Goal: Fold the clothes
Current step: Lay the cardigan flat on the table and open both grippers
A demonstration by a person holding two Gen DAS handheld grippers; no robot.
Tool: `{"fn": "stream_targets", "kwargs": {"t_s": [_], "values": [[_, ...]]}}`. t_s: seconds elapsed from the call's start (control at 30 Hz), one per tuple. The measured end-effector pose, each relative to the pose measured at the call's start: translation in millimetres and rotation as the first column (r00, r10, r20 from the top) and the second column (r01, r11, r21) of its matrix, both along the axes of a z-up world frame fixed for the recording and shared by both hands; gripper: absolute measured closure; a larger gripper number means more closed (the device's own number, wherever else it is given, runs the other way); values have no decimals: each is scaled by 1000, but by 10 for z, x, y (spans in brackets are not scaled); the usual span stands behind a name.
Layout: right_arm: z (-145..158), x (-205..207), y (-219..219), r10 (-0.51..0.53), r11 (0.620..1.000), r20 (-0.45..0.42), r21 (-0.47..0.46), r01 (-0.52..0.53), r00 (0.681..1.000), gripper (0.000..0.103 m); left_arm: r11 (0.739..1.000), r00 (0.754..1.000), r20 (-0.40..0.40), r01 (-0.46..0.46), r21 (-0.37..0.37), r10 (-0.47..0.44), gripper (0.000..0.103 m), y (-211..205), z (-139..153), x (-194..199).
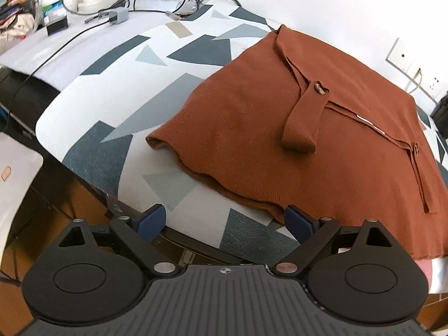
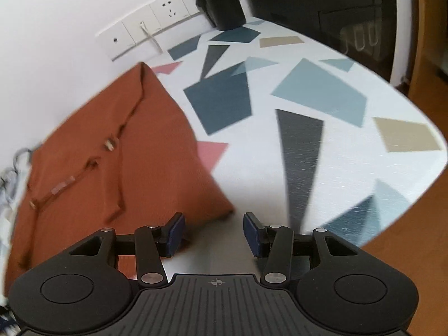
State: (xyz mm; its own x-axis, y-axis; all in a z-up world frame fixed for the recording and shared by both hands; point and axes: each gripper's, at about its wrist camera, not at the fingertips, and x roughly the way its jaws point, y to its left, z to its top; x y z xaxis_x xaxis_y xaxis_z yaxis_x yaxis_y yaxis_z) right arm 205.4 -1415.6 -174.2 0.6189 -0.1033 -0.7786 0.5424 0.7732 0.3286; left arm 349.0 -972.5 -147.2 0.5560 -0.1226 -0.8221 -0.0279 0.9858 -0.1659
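blur: right view smeared | cut off: sweater (image 1: 322, 128) at right edge | hidden: table edge (image 1: 196, 240) behind left claw

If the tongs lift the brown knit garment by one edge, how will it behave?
Probably floppy: the brown knit garment lies in soft, wavy layers and would sag. It likely weighs little, being thin. Its loose strap may swing free. On the smooth patterned table cover it may slide when pushed.

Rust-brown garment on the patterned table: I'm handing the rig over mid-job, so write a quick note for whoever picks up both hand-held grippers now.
Left hand-held gripper: open, empty, at the garment's near hem.
Right hand-held gripper: open, empty, just off its near corner.
Garment: lies flat on the patterned table, already folded at least once, button and tab on top.
Left: regrasp and finish the fold.
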Motion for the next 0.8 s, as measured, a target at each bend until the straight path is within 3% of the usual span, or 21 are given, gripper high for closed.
{"fn": "stream_targets", "kwargs": {"t_s": [0.23,0.4,0.6,0.8], "values": [[-83,82,313,108,973,-53,-200,-117,993,49,996,998,-4,64,60,-64,7,-168,-39,15],[-100,214,387,114,961,-29,-250,-118,993,50,990,993,6,113,83,-114,7,-300,-3,52],[-118,333,246,46,975,41,-221,-36,998,71,973,981,-3,194,126,-195,7,-526,-20,89],[-114,356,182,38,986,73,-164,-25,997,91,966,974,-25,226,127,-225,7,-633,-74,129]]}}
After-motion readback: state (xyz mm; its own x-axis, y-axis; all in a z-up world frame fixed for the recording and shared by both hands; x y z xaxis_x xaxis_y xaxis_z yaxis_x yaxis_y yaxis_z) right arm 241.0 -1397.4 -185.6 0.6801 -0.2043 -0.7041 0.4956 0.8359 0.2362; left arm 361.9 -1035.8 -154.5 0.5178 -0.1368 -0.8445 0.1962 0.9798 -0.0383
